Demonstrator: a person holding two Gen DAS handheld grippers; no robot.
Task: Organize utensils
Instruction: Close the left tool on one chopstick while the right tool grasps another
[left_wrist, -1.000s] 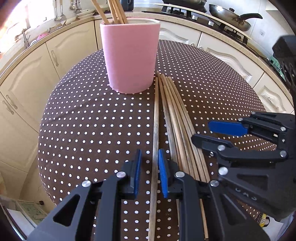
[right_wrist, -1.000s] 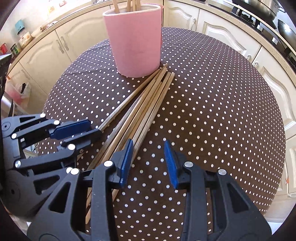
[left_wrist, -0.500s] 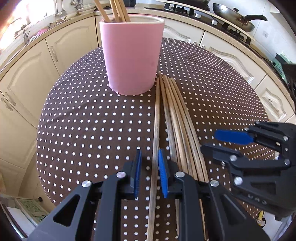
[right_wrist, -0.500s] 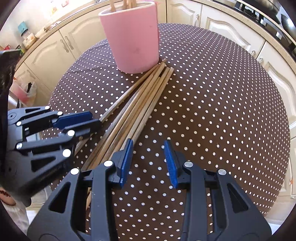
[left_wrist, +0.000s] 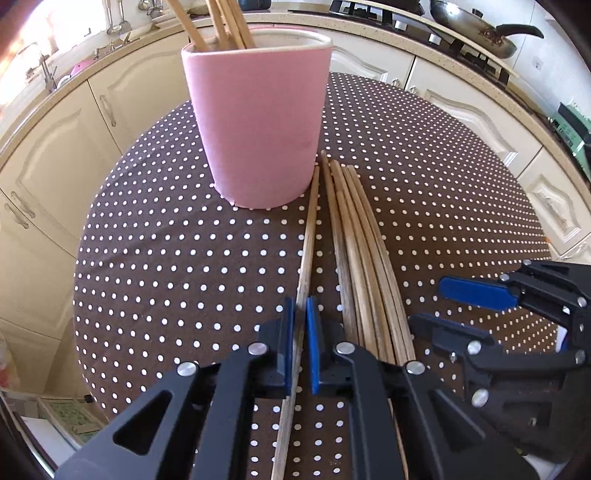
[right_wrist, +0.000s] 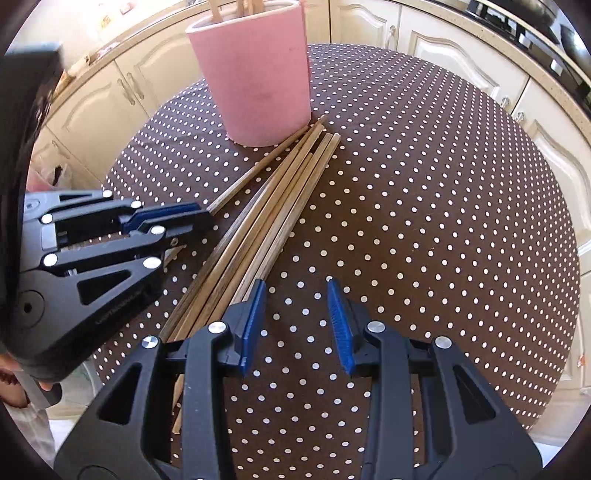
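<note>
A pink cup (left_wrist: 258, 129) (right_wrist: 258, 77) holding several wooden chopsticks stands on the round brown dotted table (left_wrist: 166, 240) (right_wrist: 424, 221). Several more chopsticks (left_wrist: 365, 266) (right_wrist: 266, 225) lie bundled on the cloth just in front of the cup. One chopstick (left_wrist: 308, 236) (right_wrist: 251, 173) lies apart on the bundle's left; my left gripper (left_wrist: 300, 314) (right_wrist: 199, 218) is shut on it. My right gripper (right_wrist: 295, 295) (left_wrist: 439, 302) stands open over bare cloth, just right of the bundle's near ends, with nothing between its fingers.
Cream kitchen cabinets (left_wrist: 55, 155) and a countertop ring the table. A stove with a frying pan (left_wrist: 476, 29) sits at the back right. A sink and tap (left_wrist: 44, 70) are at the back left. Bare cloth lies right of the bundle.
My left gripper's jaws have shut onto the single chopstick, which now angles away from the bundle. The cup looks nearer in the left wrist view. The right gripper stays open.
</note>
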